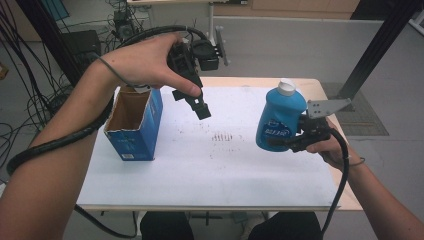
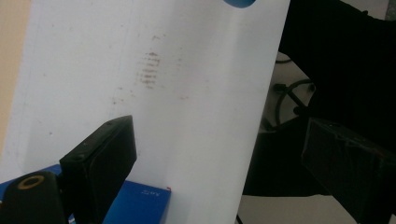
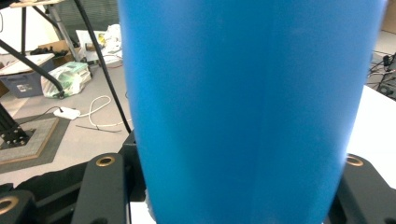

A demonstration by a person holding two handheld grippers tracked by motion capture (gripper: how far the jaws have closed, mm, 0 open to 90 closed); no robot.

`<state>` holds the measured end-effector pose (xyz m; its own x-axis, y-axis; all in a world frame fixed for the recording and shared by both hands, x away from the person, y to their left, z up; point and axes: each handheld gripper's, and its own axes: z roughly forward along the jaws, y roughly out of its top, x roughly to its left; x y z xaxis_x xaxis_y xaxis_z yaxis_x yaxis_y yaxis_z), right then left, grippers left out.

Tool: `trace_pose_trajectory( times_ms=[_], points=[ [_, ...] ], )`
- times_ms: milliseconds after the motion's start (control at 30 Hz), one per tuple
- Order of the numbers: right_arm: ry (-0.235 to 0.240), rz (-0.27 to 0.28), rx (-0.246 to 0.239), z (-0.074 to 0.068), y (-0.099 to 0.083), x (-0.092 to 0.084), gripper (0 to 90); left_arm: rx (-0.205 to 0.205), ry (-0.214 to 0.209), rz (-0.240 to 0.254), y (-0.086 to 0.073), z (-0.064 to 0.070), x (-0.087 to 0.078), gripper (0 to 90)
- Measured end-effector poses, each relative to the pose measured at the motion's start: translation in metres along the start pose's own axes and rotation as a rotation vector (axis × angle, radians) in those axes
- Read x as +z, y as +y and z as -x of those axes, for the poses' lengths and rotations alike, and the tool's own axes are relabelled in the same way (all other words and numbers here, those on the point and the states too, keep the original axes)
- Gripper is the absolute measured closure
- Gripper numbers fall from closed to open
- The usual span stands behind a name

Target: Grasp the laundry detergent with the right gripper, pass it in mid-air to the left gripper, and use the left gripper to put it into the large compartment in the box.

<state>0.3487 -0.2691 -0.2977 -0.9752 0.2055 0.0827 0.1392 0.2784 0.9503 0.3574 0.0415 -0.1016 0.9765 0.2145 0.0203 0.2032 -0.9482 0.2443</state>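
A blue plastic bottle [image 1: 280, 117] with a white cap hangs above the right side of the white table [image 1: 210, 165]; my right gripper [image 1: 295, 140] is shut on its lower body. In the right gripper view the blue bottle [image 3: 247, 112] sits between both jaws. An open blue cardboard box [image 1: 134, 122] stands upright at the table's left. My left gripper [image 1: 197, 102] hovers in the air just right of the box top, tilted down, jaws open and empty. In the left gripper view the left gripper [image 2: 224, 168] looks down on the table, with a box corner [image 2: 140, 205] below.
Faint dark marks [image 1: 222, 136] dot the table's middle. Cables and equipment lie on the floor to the left and behind the table. A black frame post [image 1: 380, 45] rises at the back right. A black chair [image 2: 336, 70] is off the table's edge.
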Motion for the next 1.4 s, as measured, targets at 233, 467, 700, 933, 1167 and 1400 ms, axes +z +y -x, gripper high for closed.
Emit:
trace_pose_trajectory(
  times_ms=[233,467,700,933,1167,1400],
  points=[
    [0.024,-0.013,-0.020,-0.001,0.004,0.007,40.8,0.012,0.000,-0.001,0.004,0.000,0.001,7.9],
    [0.057,-0.019,-0.031,-0.003,0.007,0.017,40.8,0.028,-0.013,-0.013,0.009,0.002,0.010,7.9],
    [0.092,-0.035,-0.050,-0.005,0.010,0.030,40.8,0.046,-0.024,-0.015,0.015,0.003,0.015,7.7],
    [0.122,-0.045,-0.069,-0.009,0.014,0.042,40.8,0.063,-0.027,-0.019,0.022,0.008,0.019,7.6],
    [0.145,-0.046,-0.081,-0.014,0.018,0.052,40.7,0.083,-0.033,-0.014,0.028,0.015,0.023,7.6],
    [0.169,-0.051,-0.091,-0.019,0.023,0.062,40.7,0.114,-0.044,-0.010,0.035,0.020,0.025,7.4]
  ],
)
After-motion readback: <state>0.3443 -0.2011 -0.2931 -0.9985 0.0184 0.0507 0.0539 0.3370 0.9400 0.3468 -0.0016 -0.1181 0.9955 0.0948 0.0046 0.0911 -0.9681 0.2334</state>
